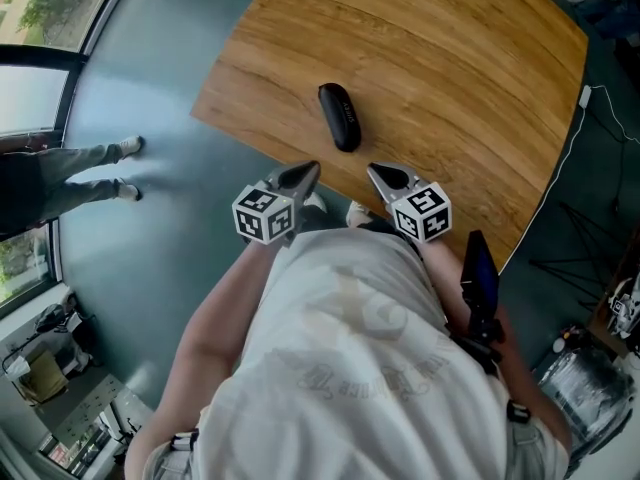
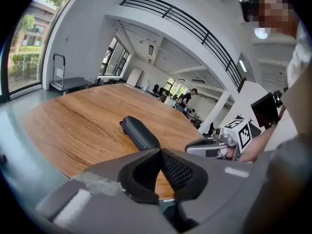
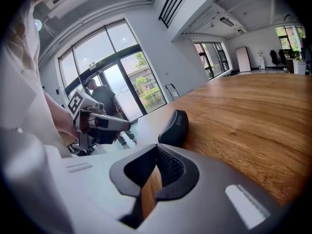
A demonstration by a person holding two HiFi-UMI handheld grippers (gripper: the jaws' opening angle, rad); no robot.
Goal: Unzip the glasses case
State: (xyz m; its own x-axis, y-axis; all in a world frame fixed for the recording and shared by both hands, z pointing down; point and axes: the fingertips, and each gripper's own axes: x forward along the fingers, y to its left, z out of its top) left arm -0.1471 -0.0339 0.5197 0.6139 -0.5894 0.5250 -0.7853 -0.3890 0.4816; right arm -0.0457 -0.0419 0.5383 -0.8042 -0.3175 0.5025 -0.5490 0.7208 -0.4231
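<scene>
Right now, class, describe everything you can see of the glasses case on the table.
The glasses case is a long, black, rounded capsule with a matte, fabric-like skin and pale lettering on one end. It looks closed. It lies flat on the wooden table, near the edge by the person. Only the table touches it.

Big open-plan office hall, modern build. Long wooden tabletop (image 1: 420, 58) on a grey-blue floor (image 1: 150, 98). Upper gallery with a black railing (image 2: 180, 18) runs overhead. Tall glazed doors and windows (image 3: 112, 57) look out on trees. Office chairs (image 3: 275, 57) and desks at the far end, a person (image 2: 186, 97) standing there. Platform trolley (image 2: 61, 74) by the glass. Loose cables (image 1: 570, 158) trail off the tabletop's edge.
</scene>
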